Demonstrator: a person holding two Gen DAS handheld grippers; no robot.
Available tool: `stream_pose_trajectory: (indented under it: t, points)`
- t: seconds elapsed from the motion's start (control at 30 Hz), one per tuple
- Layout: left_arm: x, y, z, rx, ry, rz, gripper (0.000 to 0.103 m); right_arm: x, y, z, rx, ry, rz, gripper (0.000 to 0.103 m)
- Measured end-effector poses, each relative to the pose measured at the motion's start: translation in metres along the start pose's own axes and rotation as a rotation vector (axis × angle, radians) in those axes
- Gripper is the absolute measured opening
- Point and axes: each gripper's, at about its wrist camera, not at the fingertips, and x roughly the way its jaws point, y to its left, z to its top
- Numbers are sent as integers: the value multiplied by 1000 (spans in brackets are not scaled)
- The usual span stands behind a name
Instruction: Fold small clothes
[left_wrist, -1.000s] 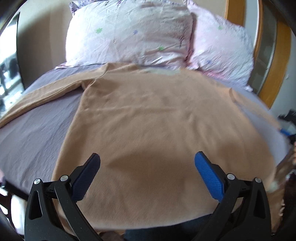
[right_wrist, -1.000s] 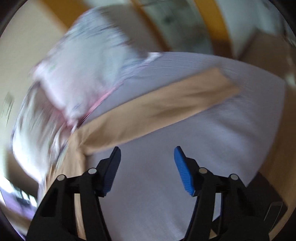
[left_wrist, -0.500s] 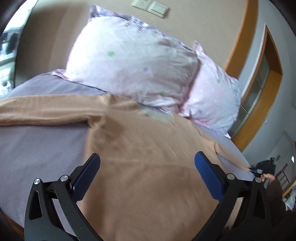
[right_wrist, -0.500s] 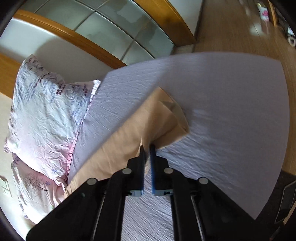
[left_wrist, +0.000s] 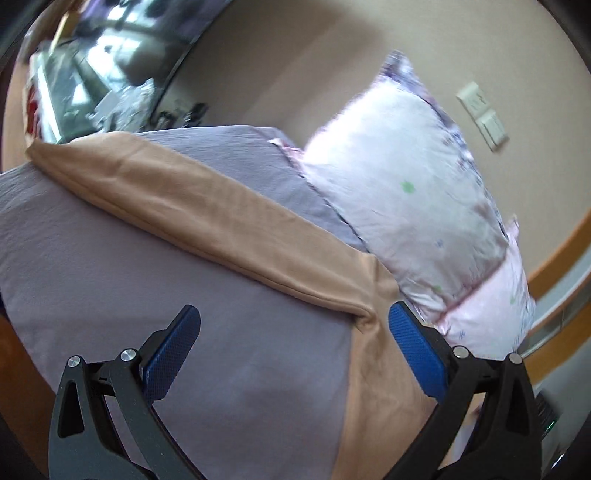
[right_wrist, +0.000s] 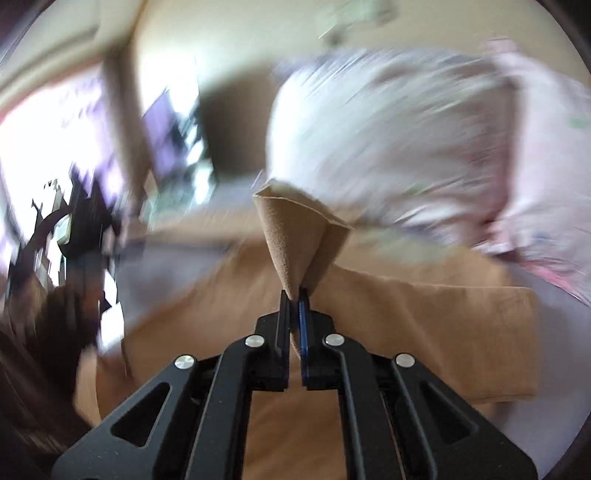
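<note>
Sleeve (right_wrist: 299, 243) went from flat on the bed to lifted, right gripper (right_wrist: 293, 295) pinched tight on it; left gripper (left_wrist: 293, 334) stayed wide open, empty, so the sleeve fold had started.

A home bedroom: a bed (left_wrist: 110, 266) under a lilac sheet fills the left wrist view, two floral pillows (left_wrist: 406, 192) lean on the beige wall at two o'clock, wall switches (left_wrist: 484, 118) beyond them, and a window (left_wrist: 92, 74) at eleven o'clock.
</note>
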Motion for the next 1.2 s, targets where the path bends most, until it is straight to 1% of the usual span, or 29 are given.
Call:
stream_pose_trajectory:
  t: [0.03, 0.07, 0.1, 0.13, 0.17, 0.2, 0.23, 0.3, 0.37, 0.4, 0.43, 0.47, 0.5, 0.53, 0.6, 0.67, 0.7, 0.73, 0.77, 0.8, 0.87, 0.93, 0.97, 1.0, 1.07, 1.1, 1.13, 1.17, 1.2]
  points:
    - [-1, 8, 5, -16, 0, 14, 102, 17, 7, -6, -28, 78, 36, 5]
    - [-2, 16, 10, -34, 1, 28, 102, 27, 9, -7, -42, 124, 69, 5]
    - [-2, 26, 18, -60, 6, 48, 102, 32, 12, -11, -45, 147, 109, 8]
    - [-3, 31, 21, -75, 9, 59, 102, 29, 14, -10, -36, 127, 147, 20]
    - [-3, 38, 25, -93, 11, 73, 102, 25, 14, -8, -19, 87, 171, 33]
    - [-3, 45, 29, -109, 13, 88, 102, 20, 12, -4, -2, 49, 176, 61]
    - [-3, 48, 31, -120, 14, 98, 102, 17, 7, 1, 24, 9, 175, 72]
    - [-2, 57, 35, -145, 21, 108, 102, 22, 2, 8, 74, 3, 170, 72]
    - [-2, 59, 39, -160, 28, 108, 102, 29, -1, 14, 81, 17, 137, 67]
    - [-2, 59, 40, -163, 35, 107, 102, 30, 2, 14, 53, 19, 132, 62]
    - [-1, 58, 40, -163, 40, 103, 102, 27, 6, 13, 28, 18, 132, 61]
    - [0, 56, 39, -155, 45, 99, 102, 26, 15, 10, -30, 19, 116, 61]
    - [0, 54, 38, -144, 46, 102, 102, 18, 25, -1, -62, 25, 111, 59]
    - [2, 50, 38, -136, 45, 107, 102, 17, 34, -6, -94, 41, 106, 57]
    - [4, 47, 37, -124, 48, 109, 102, 22, 46, -10, -148, 86, 95, 57]
    - [7, 46, 36, -124, 56, 98, 102, 35, 53, -14, -197, 129, 56, 55]
    - [7, 45, 36, -122, 57, 96, 102, 40, 54, -16, -208, 141, 31, 43]
    - [7, 44, 35, -116, 57, 97, 102, 45, 53, -16, -206, 145, -1, 27]
    - [7, 43, 34, -112, 57, 98, 102, 43, 49, -13, -175, 126, -1, 15]
    - [7, 43, 34, -110, 56, 98, 102, 43, 45, -10, -146, 124, -17, 5]
    - [6, 44, 35, -110, 55, 96, 102, 31, 38, 3, -107, 70, -49, 5]
    - [4, 44, 36, -113, 48, 94, 102, 4, 17, 37, -3, -63, -158, 5]
    - [4, 44, 37, -113, 45, 92, 102, -9, 7, 51, 47, -126, -178, 5]
    - [3, 44, 37, -112, 44, 88, 102, -31, -10, 74, 124, -236, -201, 5]
    - [0, 40, 37, -101, 38, 80, 102, -66, -31, 106, 219, -415, -252, 5]
    - [-2, 38, 37, -90, 35, 80, 102, -75, -36, 116, 241, -472, -277, 5]
    - [-3, 36, 37, -78, 31, 81, 102, -81, -39, 126, 260, -526, -307, 5]
    - [-5, 34, 36, -68, 26, 83, 102, -79, -40, 136, 269, -556, -312, 5]
    - [-7, 32, 36, -54, 20, 85, 102, -69, -40, 143, 267, -538, -305, 6]
